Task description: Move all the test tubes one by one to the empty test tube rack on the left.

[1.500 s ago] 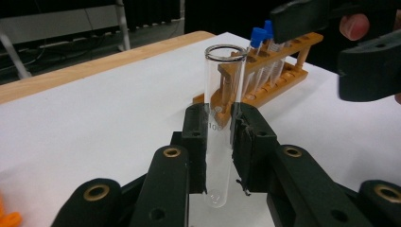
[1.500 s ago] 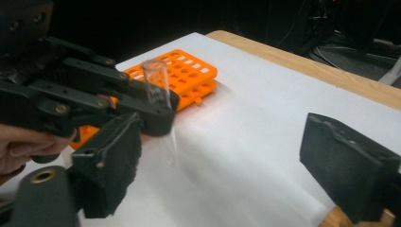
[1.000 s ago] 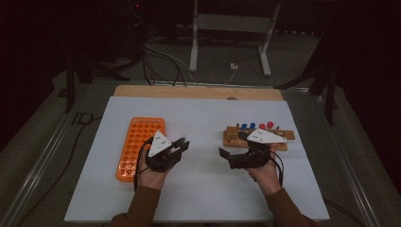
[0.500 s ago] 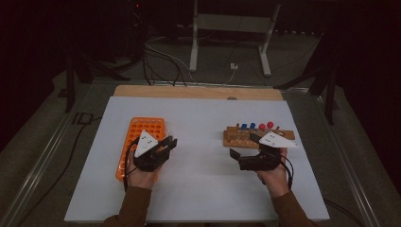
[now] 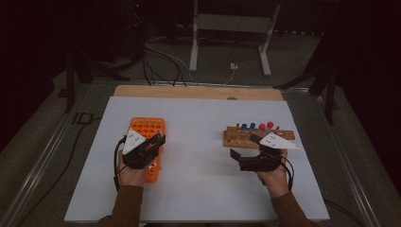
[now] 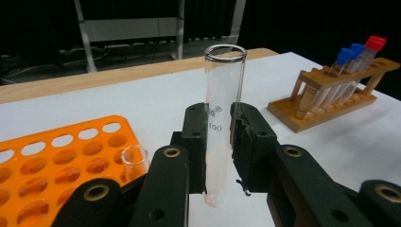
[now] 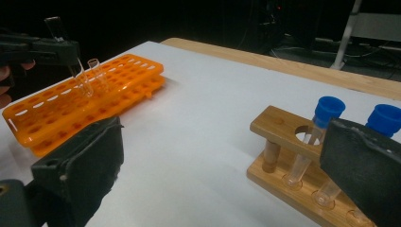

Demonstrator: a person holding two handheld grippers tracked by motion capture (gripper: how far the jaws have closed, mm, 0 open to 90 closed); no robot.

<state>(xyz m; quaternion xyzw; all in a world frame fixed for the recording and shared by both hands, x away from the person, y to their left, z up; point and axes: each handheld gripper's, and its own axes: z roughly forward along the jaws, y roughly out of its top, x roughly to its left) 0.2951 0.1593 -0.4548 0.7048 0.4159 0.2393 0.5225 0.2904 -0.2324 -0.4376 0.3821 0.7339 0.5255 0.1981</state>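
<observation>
One clear glass test tube (image 6: 222,118) stands upright between the jaws of the left gripper (image 6: 218,142), clamped at mid-length on both sides; its open rim rises above the jaw tips and its rounded bottom hangs free below them. Printed mark "100" is legible on the glass. In the right gripper view the same tube (image 7: 71,52) hangs over the orange rack (image 7: 90,101), its bottom end just above the rack's holes. A second, shorter glass tube (image 6: 134,161) already sits in one hole of the orange rack (image 6: 61,161), just beside the held tube.

Orange rack (image 5: 149,142) lies toward the left edge of the white surface (image 5: 198,179), long side running front to back. Left gripper (image 5: 153,142) is above the rack's right side, held by a hand (image 5: 130,172) in a brown sleeve.

Right gripper (image 7: 222,179) has its jaws spread wide with nothing between them. In the high view it (image 5: 239,158) sits just in front of the wooden rack (image 5: 257,137), toward the right edge of the surface. Wooden rack (image 7: 302,175) holds capped tubes: blue caps (image 6: 347,54) and one red cap (image 6: 376,43). One hole at its end is vacant.
</observation>
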